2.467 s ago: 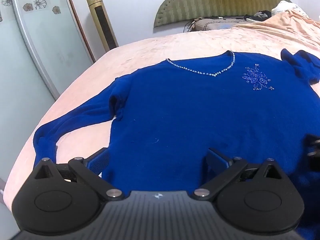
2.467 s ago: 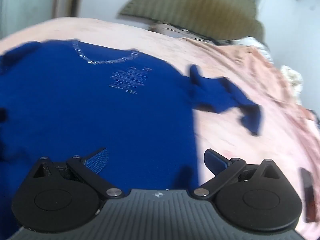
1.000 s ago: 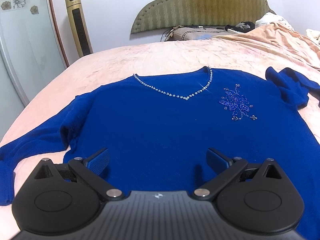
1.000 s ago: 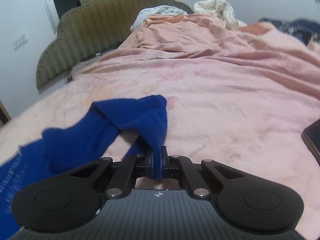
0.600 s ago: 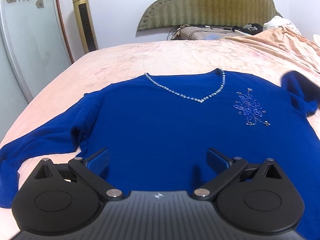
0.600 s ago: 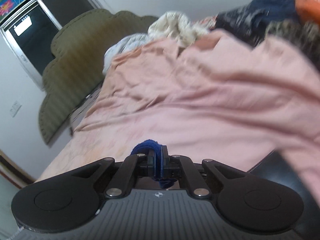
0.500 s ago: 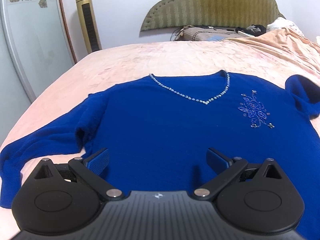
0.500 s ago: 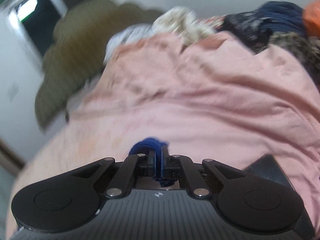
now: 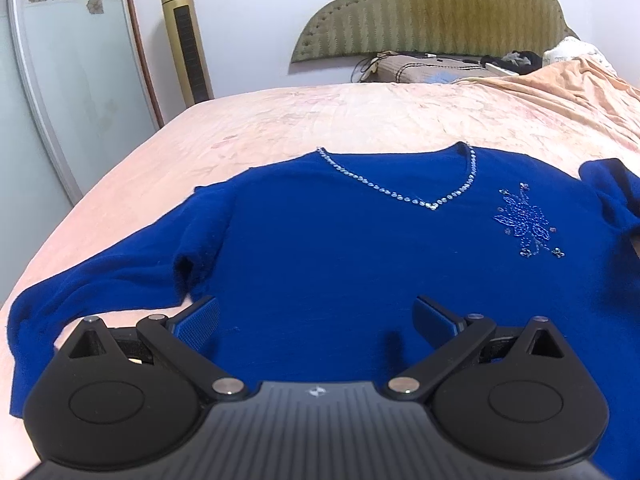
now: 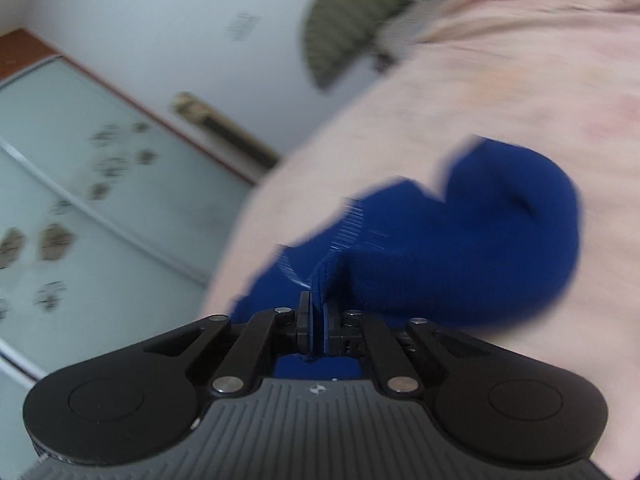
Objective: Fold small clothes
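Pink bedspread (image 9: 360, 120) fills both views, one blue sweater (image 9: 340, 248) lying flat on it, front up, neckline toward the headboard (image 9: 432, 12).

Change vs a second ago: right gripper (image 10: 316, 330), clamped on the sleeve cuff (image 10: 320, 280), has swung from facing out across the bed to facing back over the sweater. That sleeve now bunches in a loop just beyond the sweater's right shoulder. Reads as the first fold: right sleeve being carried inward across the body. Not laid down yet.

Left gripper (image 9: 316, 320) sits over the sweater's hem, fingers wide apart, holding nothing.

Count, near to far from the sweater's hem: two grippers, one sweater, two sleeves (left sleeve (image 9: 92, 284) still spread out flat), one headboard, one tower fan (image 9: 186, 36) beside it.
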Motion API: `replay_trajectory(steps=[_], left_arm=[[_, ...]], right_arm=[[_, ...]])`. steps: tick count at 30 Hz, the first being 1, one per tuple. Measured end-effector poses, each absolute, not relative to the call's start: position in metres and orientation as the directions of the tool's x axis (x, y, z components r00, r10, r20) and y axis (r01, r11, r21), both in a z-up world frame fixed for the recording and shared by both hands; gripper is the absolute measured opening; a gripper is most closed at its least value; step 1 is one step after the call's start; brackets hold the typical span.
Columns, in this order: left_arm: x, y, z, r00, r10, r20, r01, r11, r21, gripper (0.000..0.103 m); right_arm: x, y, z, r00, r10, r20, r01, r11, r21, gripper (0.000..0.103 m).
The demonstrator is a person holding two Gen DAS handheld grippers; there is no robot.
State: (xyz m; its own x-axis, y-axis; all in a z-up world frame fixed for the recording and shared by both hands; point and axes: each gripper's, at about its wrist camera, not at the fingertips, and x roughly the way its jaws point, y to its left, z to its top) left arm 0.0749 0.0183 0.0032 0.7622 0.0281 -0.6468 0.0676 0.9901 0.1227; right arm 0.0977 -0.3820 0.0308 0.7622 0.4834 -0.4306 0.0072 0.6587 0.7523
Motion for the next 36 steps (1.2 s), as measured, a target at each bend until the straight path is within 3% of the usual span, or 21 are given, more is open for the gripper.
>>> replay_trajectory(steps=[8, 14, 18, 23, 26, 27, 28, 29, 34, 36], left_arm=[[0.071, 0.043, 0.009, 0.764, 0.069, -0.642, 0.009, 0.993, 0.118, 0.103], [0.071, 0.058, 0.008, 0.752, 0.089, -0.653, -0.030, 0.994, 0.101, 0.103], [0.071, 0.060, 0.006, 0.744, 0.100, -0.661, -0.034, 0.993, 0.113, 0.103], [0.067, 0.062, 0.004, 0.743, 0.111, -0.660, -0.030, 0.991, 0.133, 0.103], [0.065, 0.068, 0.002, 0.737, 0.124, -0.665, -0.042, 0.990, 0.138, 0.103], [0.065, 0.070, 0.002, 0.735, 0.133, -0.665, -0.050, 0.989, 0.142, 0.103], [0.065, 0.073, 0.001, 0.732, 0.147, -0.665, -0.061, 0.987, 0.151, 0.103], [0.065, 0.075, 0.001, 0.730, 0.160, -0.664, -0.071, 0.985, 0.160, 0.103], [0.064, 0.101, -0.001, 0.728, 0.186, -0.660, -0.121, 0.982, 0.144, 0.103], [0.064, 0.109, -0.004, 0.717, 0.194, -0.670, -0.142, 0.981, 0.132, 0.103]], right_arm=[[0.184, -0.335, 0.087, 0.746, 0.617, -0.253, -0.231, 0.595, 0.770, 0.009], [0.228, -0.286, 0.064, 0.653, 0.728, -0.209, -0.263, 0.476, 0.839, 0.009], [0.253, -0.256, 0.030, 0.617, 0.746, -0.251, -0.217, 0.468, 0.857, 0.009], [0.269, -0.225, -0.014, 0.559, 0.713, -0.423, -0.125, 0.577, 0.807, 0.011], [0.271, -0.210, -0.036, 0.503, 0.719, -0.480, -0.103, 0.601, 0.792, 0.021], [0.273, -0.204, -0.043, 0.484, 0.720, -0.497, -0.105, 0.612, 0.784, 0.030], [0.274, -0.200, -0.048, 0.475, 0.716, -0.511, -0.105, 0.623, 0.775, 0.051], [0.273, -0.197, -0.049, 0.478, 0.709, -0.518, -0.113, 0.635, 0.765, 0.061], [0.261, -0.199, -0.039, 0.511, 0.701, -0.497, -0.177, 0.652, 0.737, 0.065], [0.266, -0.199, -0.044, 0.505, 0.676, -0.536, -0.136, 0.676, 0.724, 0.068]])
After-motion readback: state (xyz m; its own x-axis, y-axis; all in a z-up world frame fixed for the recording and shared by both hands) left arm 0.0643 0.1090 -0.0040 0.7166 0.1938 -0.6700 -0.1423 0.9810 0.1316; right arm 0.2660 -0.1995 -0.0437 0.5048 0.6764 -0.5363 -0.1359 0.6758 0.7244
